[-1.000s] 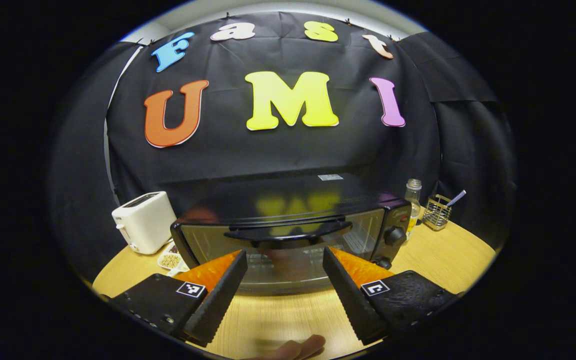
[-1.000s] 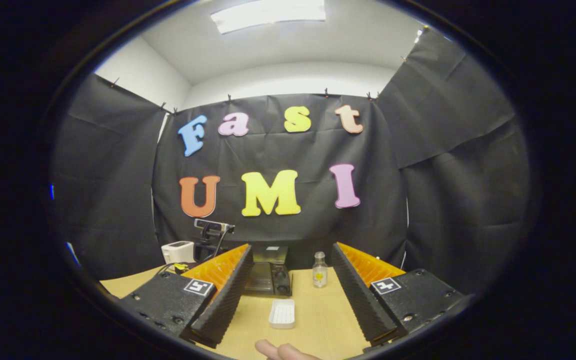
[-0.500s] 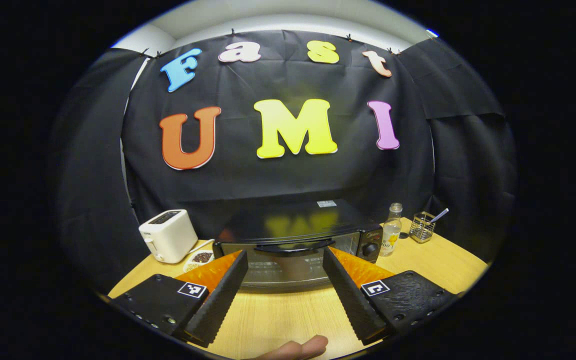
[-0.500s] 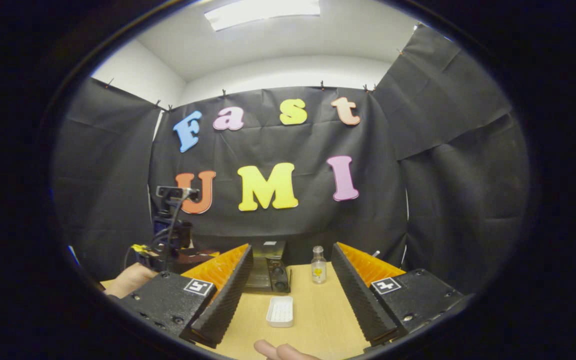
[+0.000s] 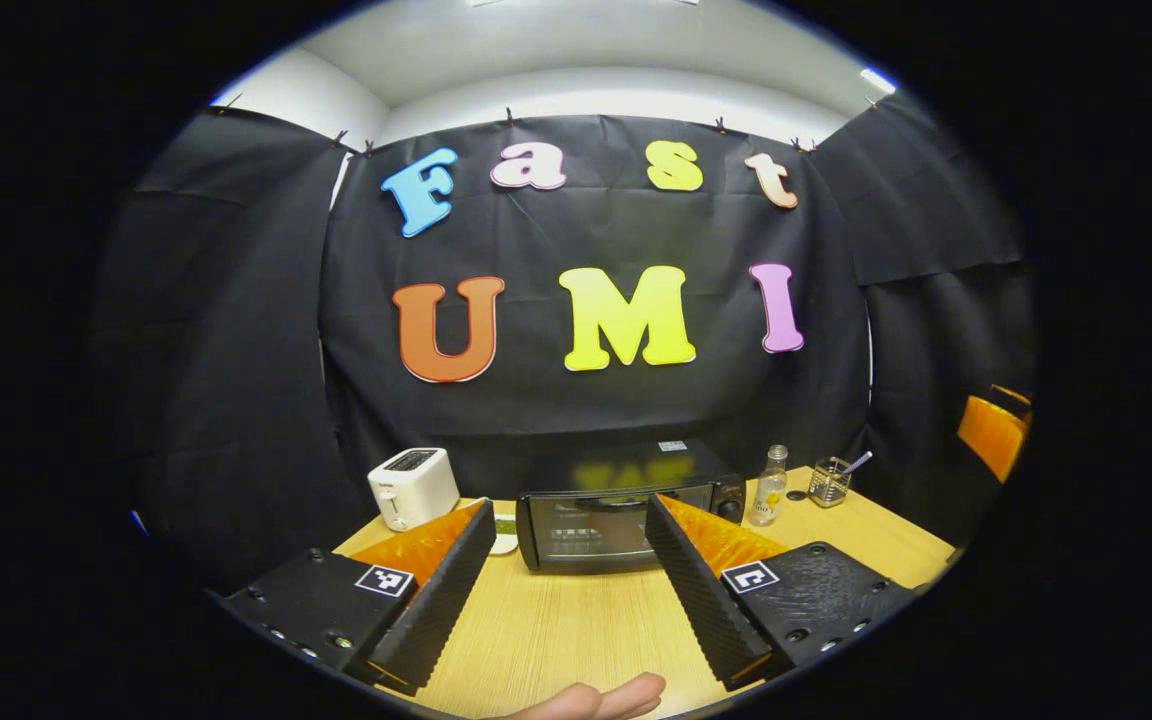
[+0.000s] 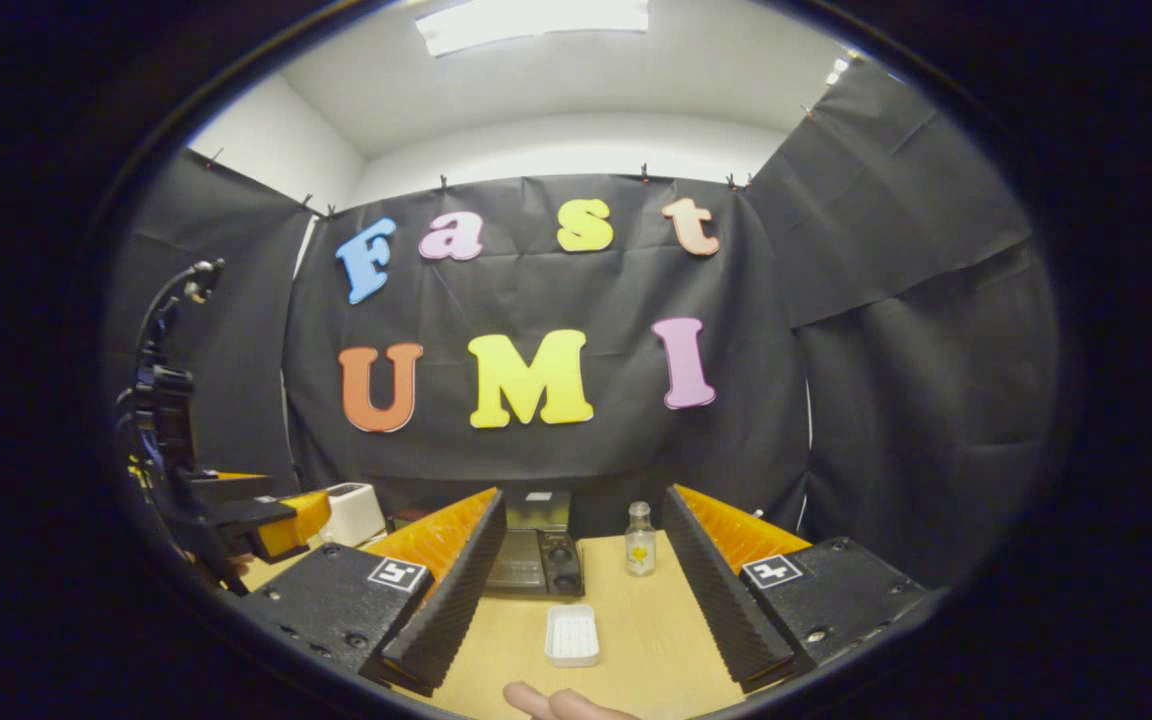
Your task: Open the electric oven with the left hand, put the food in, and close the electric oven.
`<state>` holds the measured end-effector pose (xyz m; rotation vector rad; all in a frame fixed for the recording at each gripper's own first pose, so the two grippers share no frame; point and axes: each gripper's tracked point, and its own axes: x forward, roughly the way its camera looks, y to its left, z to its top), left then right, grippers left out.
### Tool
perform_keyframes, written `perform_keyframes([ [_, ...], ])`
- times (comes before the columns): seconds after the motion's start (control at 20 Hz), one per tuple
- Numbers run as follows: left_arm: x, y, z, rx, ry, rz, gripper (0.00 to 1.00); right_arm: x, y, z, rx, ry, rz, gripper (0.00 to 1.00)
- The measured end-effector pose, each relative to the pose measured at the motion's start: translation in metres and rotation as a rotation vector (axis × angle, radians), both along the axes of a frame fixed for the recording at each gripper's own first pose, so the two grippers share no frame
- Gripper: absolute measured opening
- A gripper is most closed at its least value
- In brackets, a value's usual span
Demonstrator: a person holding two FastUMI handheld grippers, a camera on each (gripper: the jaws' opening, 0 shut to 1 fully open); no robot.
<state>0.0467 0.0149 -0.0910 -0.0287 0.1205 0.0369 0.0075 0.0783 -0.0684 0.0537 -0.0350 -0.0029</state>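
— How are your hands set?
— Your left gripper (image 5: 568,575) and right gripper (image 6: 581,590) hang level above the table (image 5: 556,630), jaws spread, empty.
— The oven (image 5: 626,505)?
— Shut, at the table's back.

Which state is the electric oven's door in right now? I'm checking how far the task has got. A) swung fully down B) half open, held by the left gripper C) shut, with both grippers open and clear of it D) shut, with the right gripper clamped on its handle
C: in the left gripper view the electric oven stands with its door upright and shut, while the left gripper is open short of it; the right gripper is open too.
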Motion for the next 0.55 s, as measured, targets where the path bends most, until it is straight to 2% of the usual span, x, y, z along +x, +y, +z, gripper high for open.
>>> perform_keyframes([
  [0.05,-0.010,-0.001,0.004,0.003,0.000,-0.002,0.96,0.003,0.010,-0.003,0.004,0.011,0.010,0.99],
  [0.25,-0.046,-0.014,0.024,0.025,-0.037,-0.064,0.96,0.007,0.037,-0.026,-0.012,0.101,0.049,1.00],
  [0.3,-0.053,-0.009,0.031,0.045,-0.061,-0.069,1.00,0.006,0.040,-0.025,-0.004,0.106,0.054,1.00],
  [0.35,-0.060,-0.002,0.036,0.053,-0.079,-0.062,0.96,0.005,0.044,-0.020,0.011,0.098,0.057,1.00],
  [0.55,-0.080,0.016,0.037,0.032,-0.110,-0.071,0.96,-0.004,0.045,0.002,0.009,0.038,0.045,0.99],
])
